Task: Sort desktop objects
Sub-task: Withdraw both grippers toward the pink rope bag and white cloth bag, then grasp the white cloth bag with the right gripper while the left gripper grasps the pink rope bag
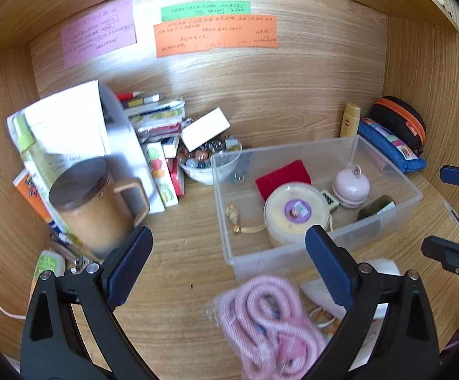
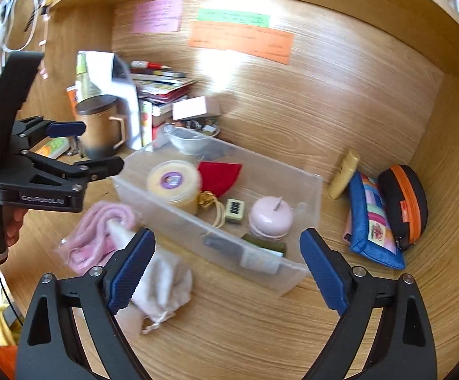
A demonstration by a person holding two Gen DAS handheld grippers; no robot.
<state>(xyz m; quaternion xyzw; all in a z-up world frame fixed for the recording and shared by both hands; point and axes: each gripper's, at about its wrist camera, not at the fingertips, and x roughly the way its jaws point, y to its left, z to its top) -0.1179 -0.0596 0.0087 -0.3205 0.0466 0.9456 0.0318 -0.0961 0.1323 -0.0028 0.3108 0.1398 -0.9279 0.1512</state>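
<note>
The pink cord bundle point(image 1: 269, 326) lies on the table point(image 1: 178, 253) just below the left gripper point(image 1: 229, 266), whose fingers stand wide and empty; soft, light, bagged, best pinched mid-coil. The right gripper point(image 2: 228, 267) is likewise wide and empty.

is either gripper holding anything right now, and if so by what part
Nothing is held. The left gripper and the right gripper both stand wide open with nothing between their pads, above the desk in front of the clear plastic bin.
</note>
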